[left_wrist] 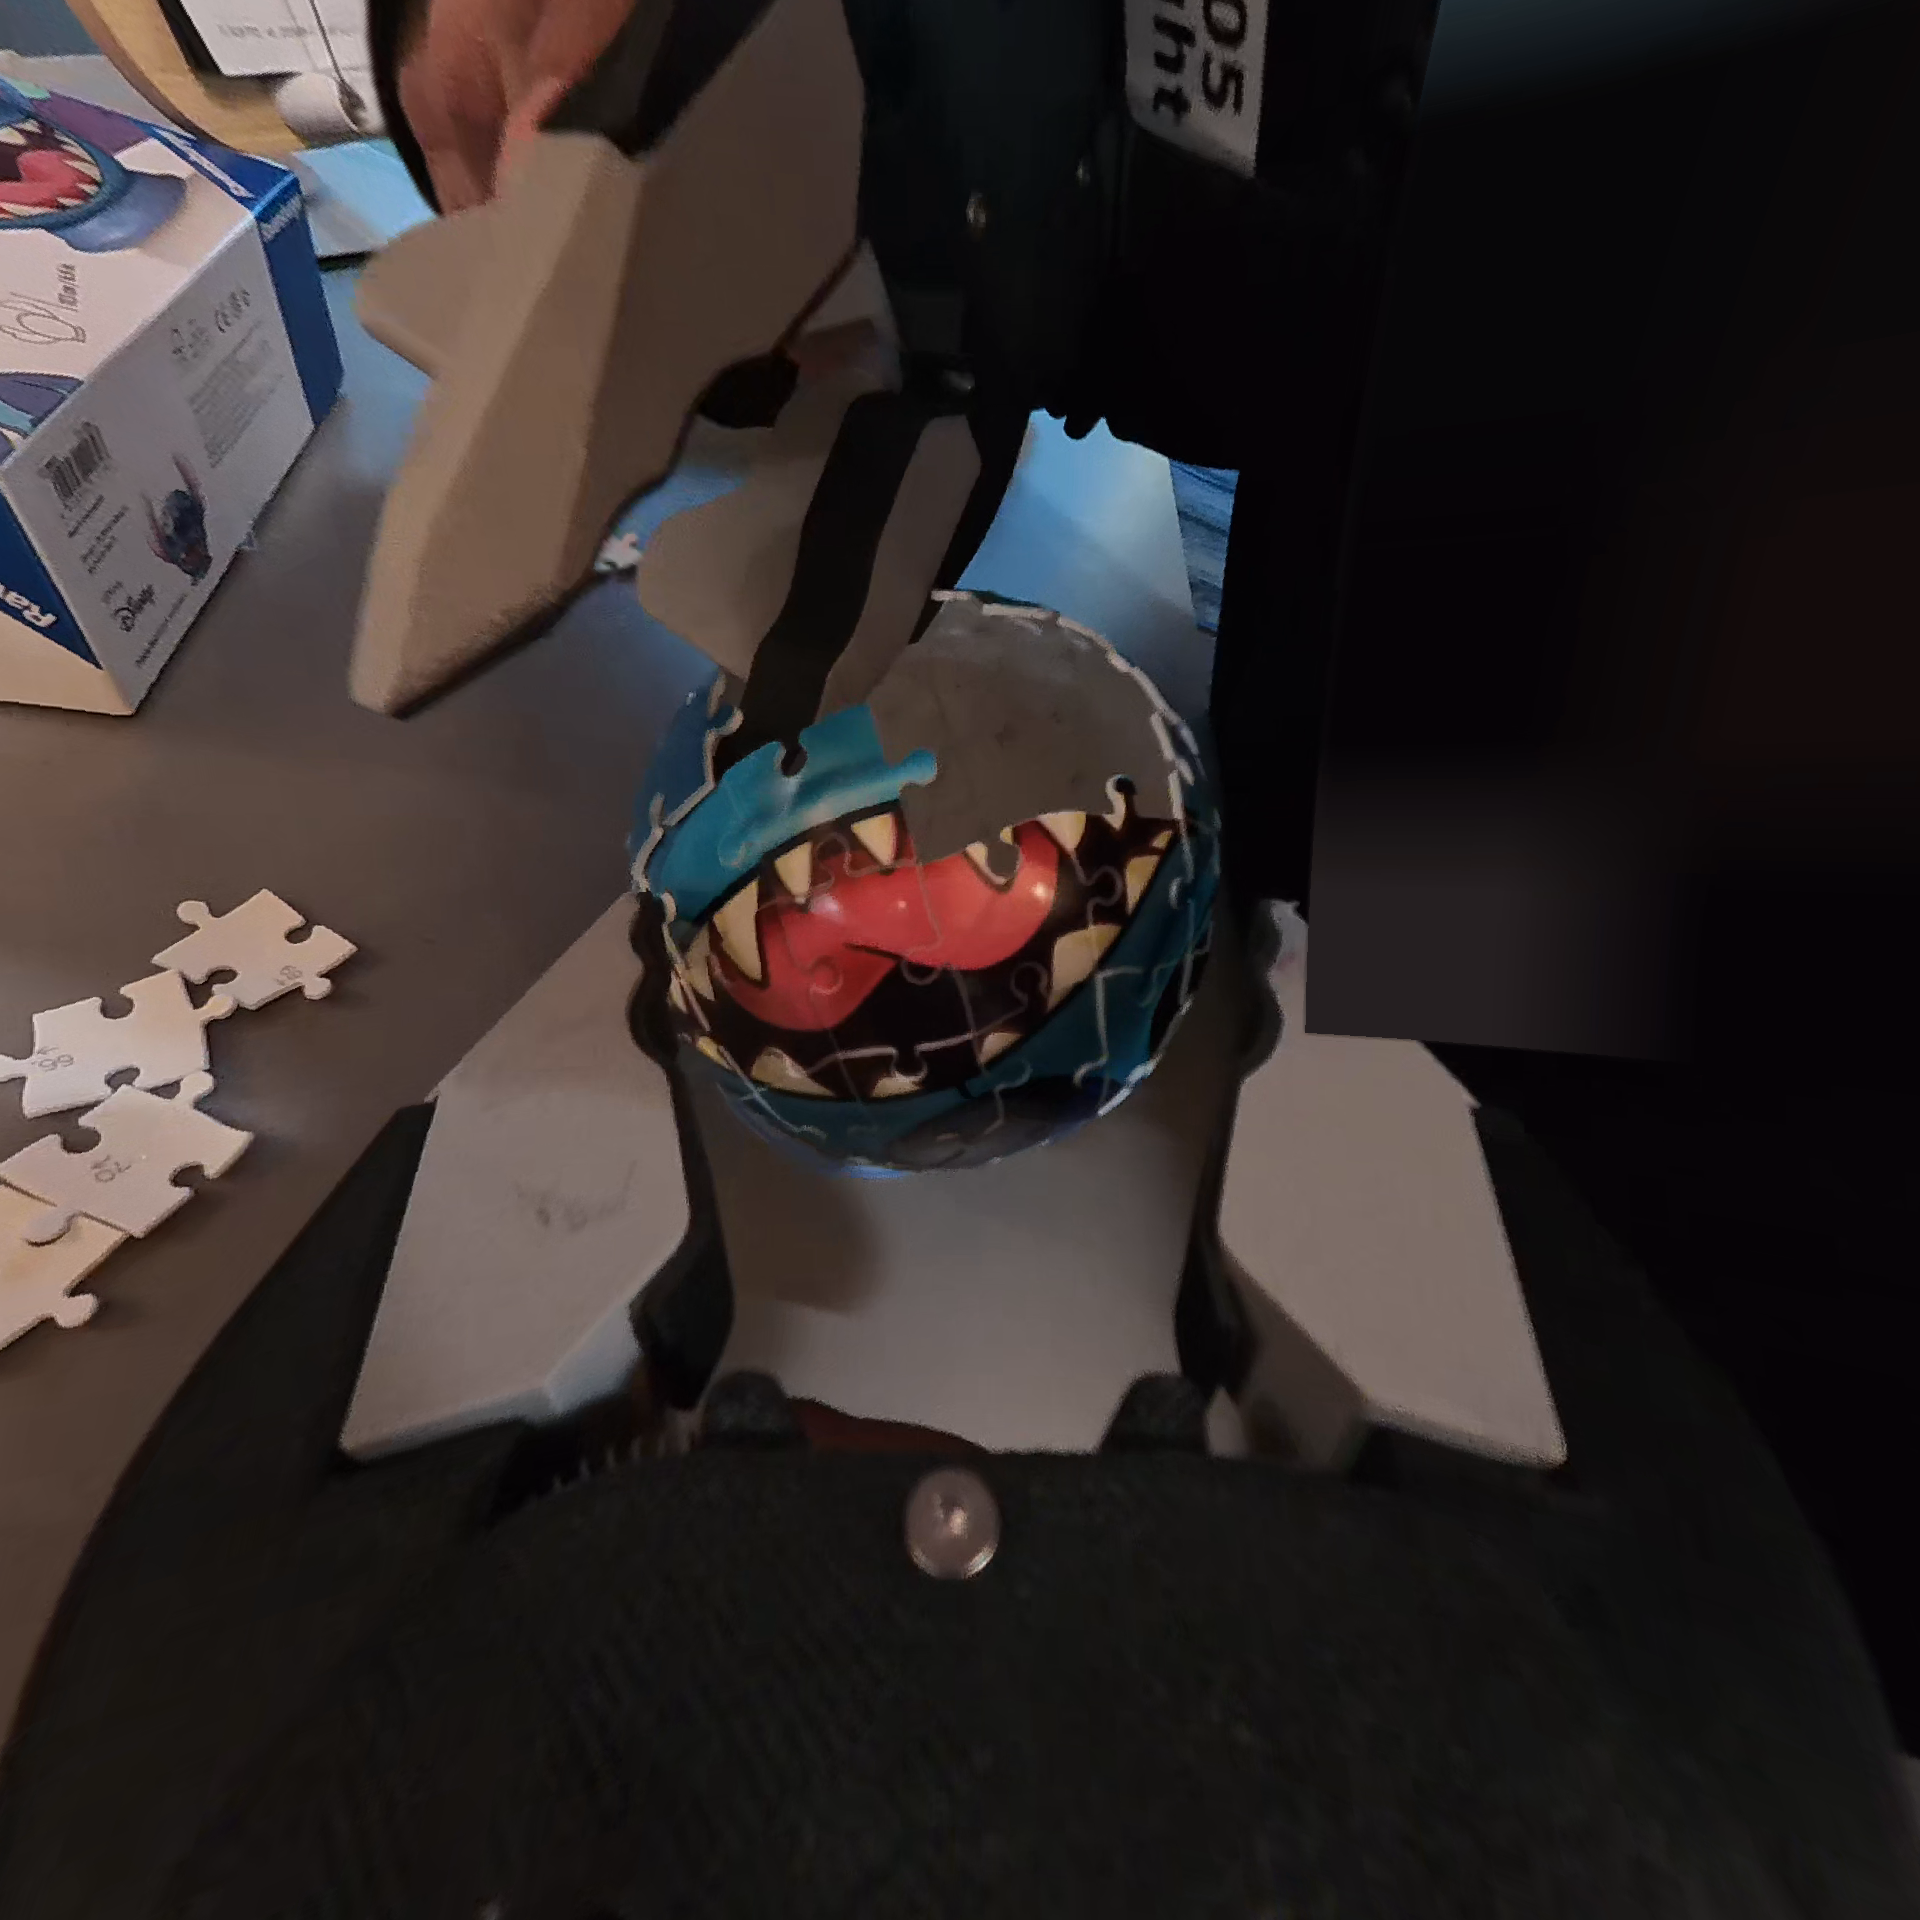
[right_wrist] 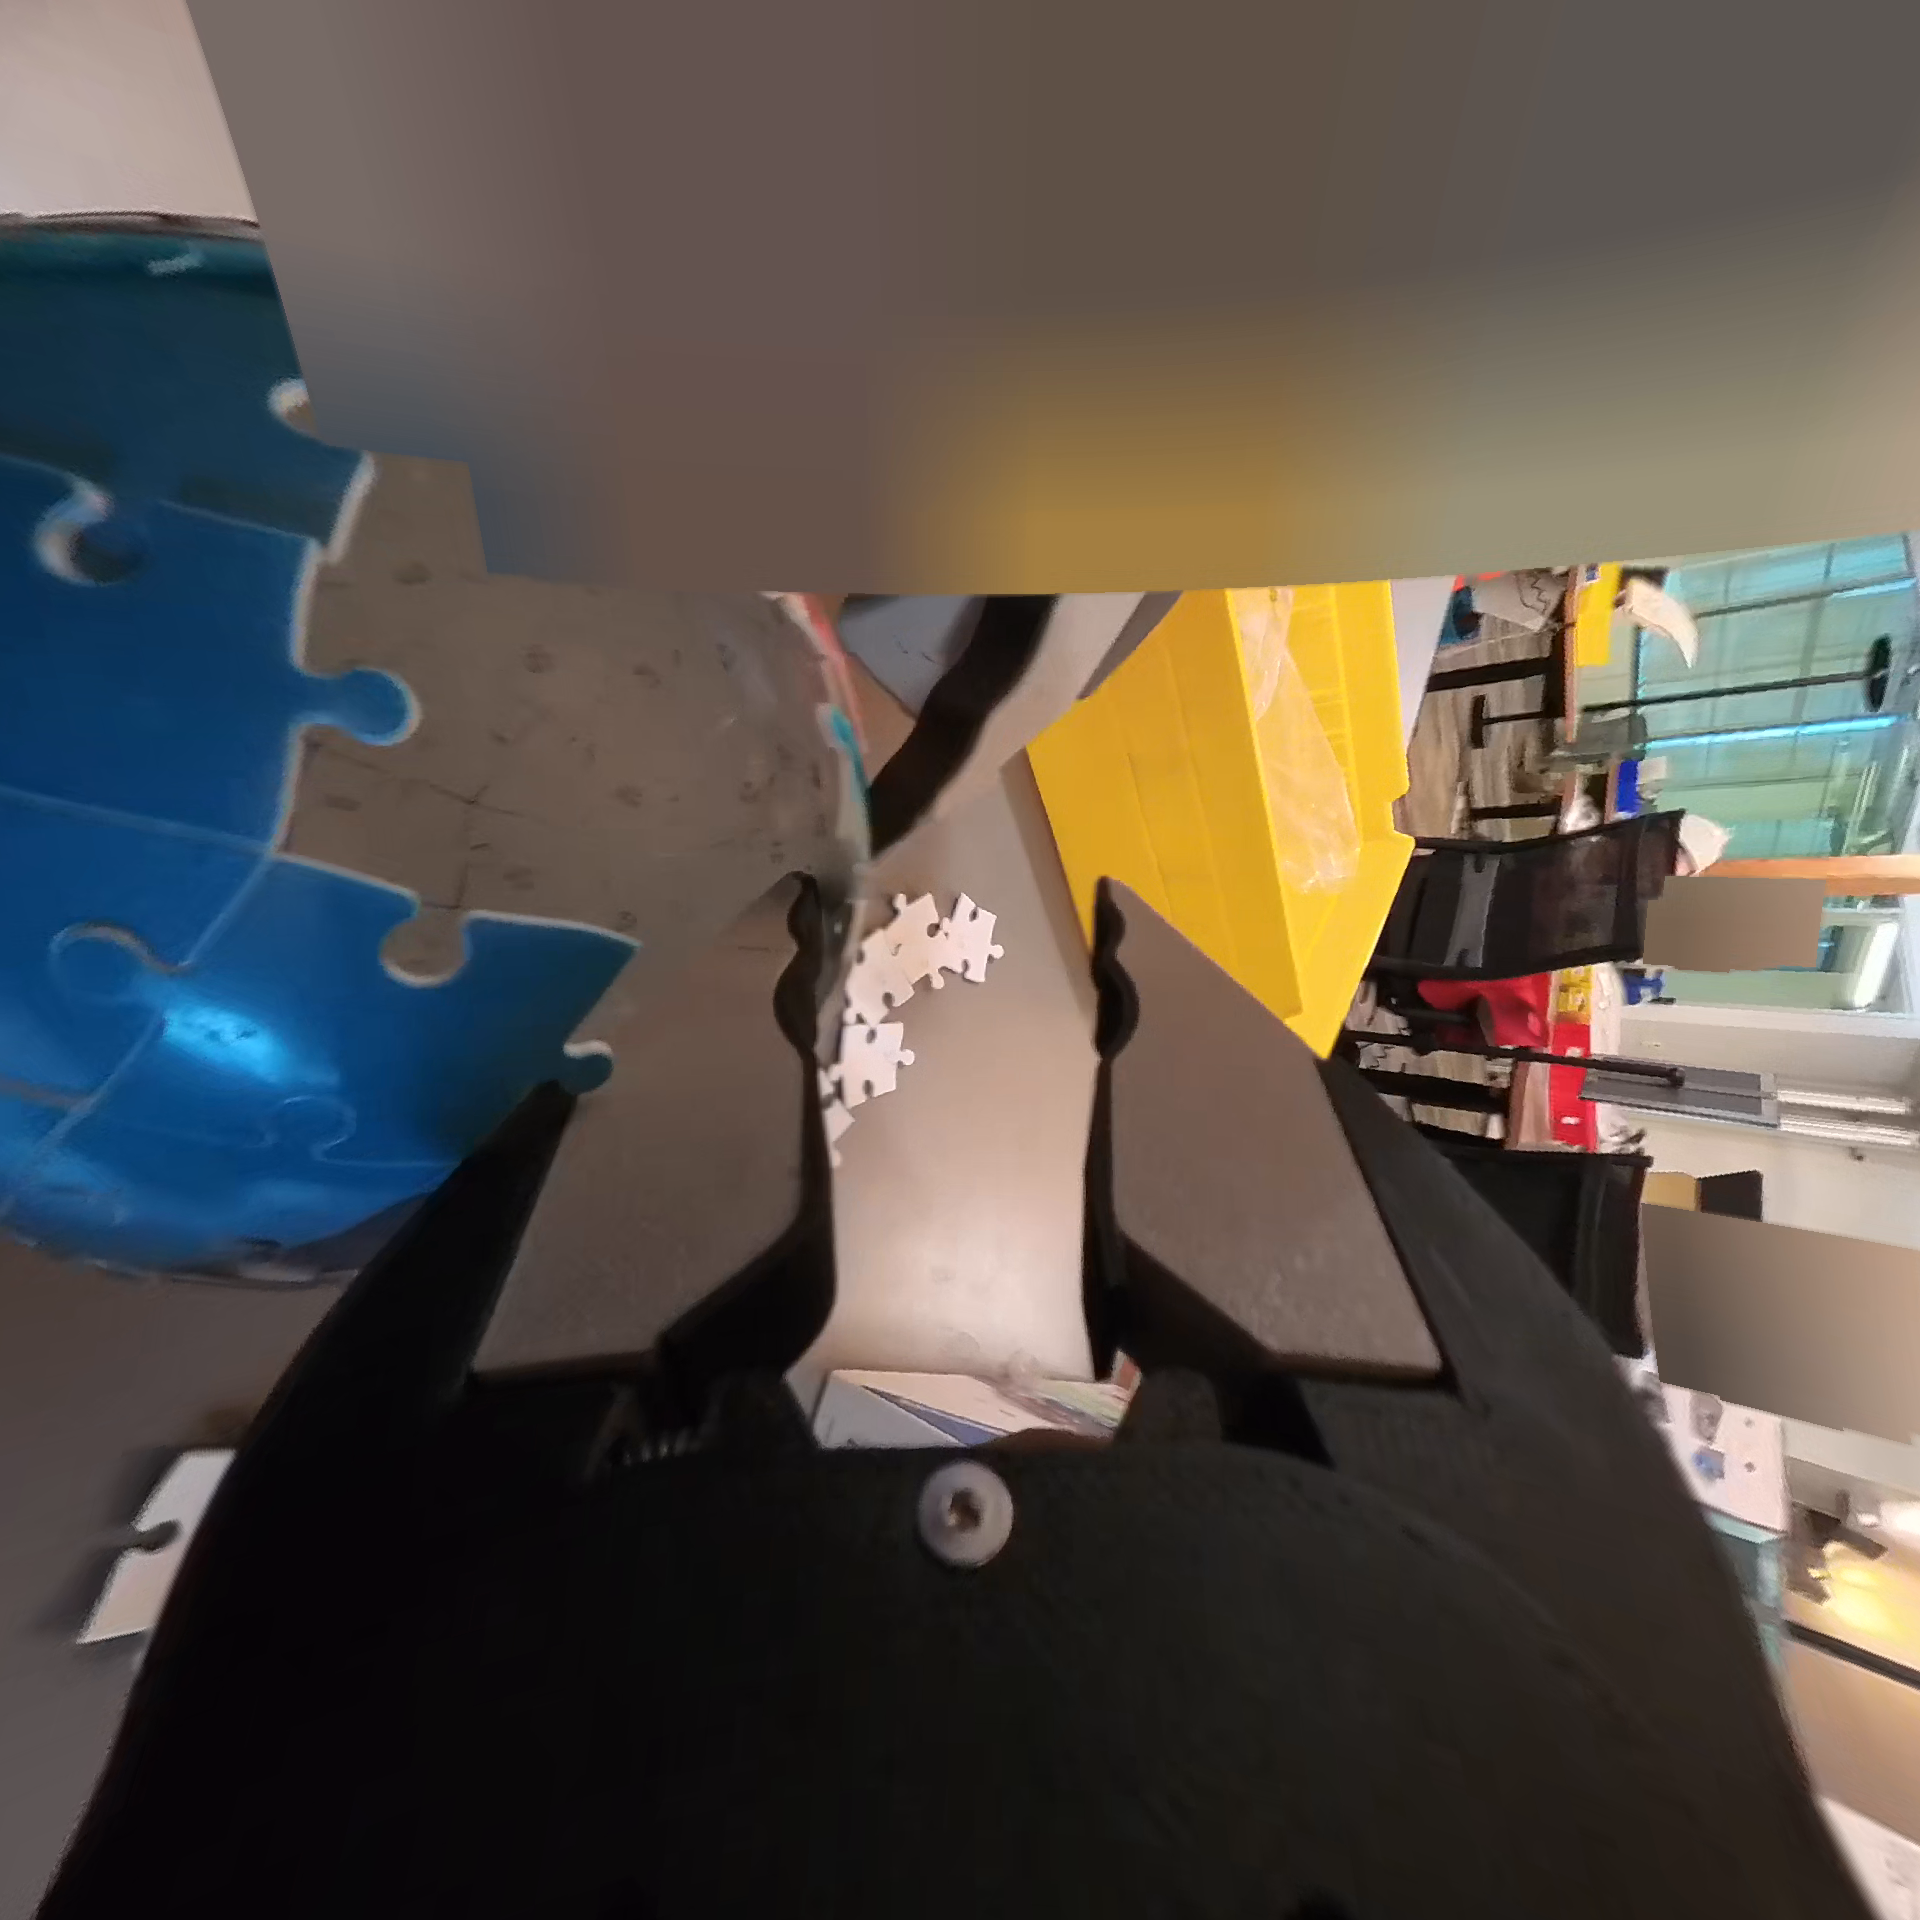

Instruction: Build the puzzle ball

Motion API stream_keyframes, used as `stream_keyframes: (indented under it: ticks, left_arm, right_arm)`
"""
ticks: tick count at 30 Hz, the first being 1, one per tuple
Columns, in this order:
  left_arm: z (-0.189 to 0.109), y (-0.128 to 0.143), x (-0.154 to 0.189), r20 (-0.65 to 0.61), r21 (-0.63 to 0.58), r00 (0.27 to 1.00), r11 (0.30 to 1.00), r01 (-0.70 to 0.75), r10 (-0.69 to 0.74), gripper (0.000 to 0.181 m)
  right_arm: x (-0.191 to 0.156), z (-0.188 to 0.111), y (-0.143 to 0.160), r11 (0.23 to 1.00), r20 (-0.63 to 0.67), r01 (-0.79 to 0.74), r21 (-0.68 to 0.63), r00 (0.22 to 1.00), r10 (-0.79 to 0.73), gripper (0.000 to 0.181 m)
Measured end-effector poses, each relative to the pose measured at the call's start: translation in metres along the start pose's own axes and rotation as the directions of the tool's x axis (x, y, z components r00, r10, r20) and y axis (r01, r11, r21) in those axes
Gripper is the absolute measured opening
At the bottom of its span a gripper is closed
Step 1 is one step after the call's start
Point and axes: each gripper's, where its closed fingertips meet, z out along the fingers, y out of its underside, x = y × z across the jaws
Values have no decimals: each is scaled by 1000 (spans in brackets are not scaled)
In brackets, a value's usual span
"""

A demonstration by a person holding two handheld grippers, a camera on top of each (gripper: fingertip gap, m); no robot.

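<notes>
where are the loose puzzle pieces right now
In the left wrist view, the loose pieces lie face down on the table's left side, left of the ball.

Yellow bin point(right_wrist: 1226, 790), perhaps plastic, near black chairs point(right_wrist: 1538, 904).

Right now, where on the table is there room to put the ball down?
Bare dark table lies between the puzzle box and the loose white pieces. It is crowded at the puzzle ball, held in the left gripper, with the right gripper touching its top.
</notes>
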Motion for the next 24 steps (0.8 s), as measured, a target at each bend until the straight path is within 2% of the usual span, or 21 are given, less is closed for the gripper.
stream_keyframes:
  ticks: [3,8,13,14,15,16,17,18,19,20,21,22,24]
  left_arm:
    - [2,1,0,5,-10,1000,1000,2,-2,112]
    - [-2,-4,1,-6,25,1000,1000,15,-15,113]
    - [-2,-4,3,-10,23,1000,1000,16,-16,117]
    - [-2,-2,4,-12,10,1000,1000,18,-18,119]
    - [0,1,9,-39,-3,999,1000,13,-14,113]
    - [2,1,20,-101,-2,995,1000,16,-17,97]
    - [5,1,23,-114,-13,993,1000,28,-29,86]
    - [7,5,4,8,-49,999,998,35,-34,99]
    - [2,7,-20,141,-56,989,997,50,-42,112]
    - [-4,4,-27,146,-19,985,995,100,-96,109]
    - [-8,0,-18,51,20,988,989,146,-147,102]
    - [-13,-3,-15,23,47,987,987,156,-158,104]
    - [-18,-4,-27,106,61,984,989,134,-140,111]
  right_arm:
    - [1,1,3,999,10,-44,-12,999,44,58]
    - [4,-1,1,1000,-32,-15,6,999,16,52]
    - [5,0,2,999,-36,-50,15,998,51,51]
    - [6,0,2,999,-48,-52,13,997,53,46]
    - [13,-1,4,999,-96,-38,5,995,38,35]
    - [25,-4,8,1000,-178,-2,-9,984,0,1]
    - [25,-6,6,999,-181,32,9,983,-30,0]
    - [18,-6,2,999,-128,7,43,992,-2,1]
    - [17,-7,1,997,-97,-59,54,993,64,16]
    - [21,-7,7,993,-99,-117,35,988,120,24]
    - [20,-6,16,990,-93,-139,-2,986,138,18]
    - [18,-6,24,990,-85,-136,-31,987,133,17]
    - [21,-10,37,985,-125,-164,-43,979,158,23]
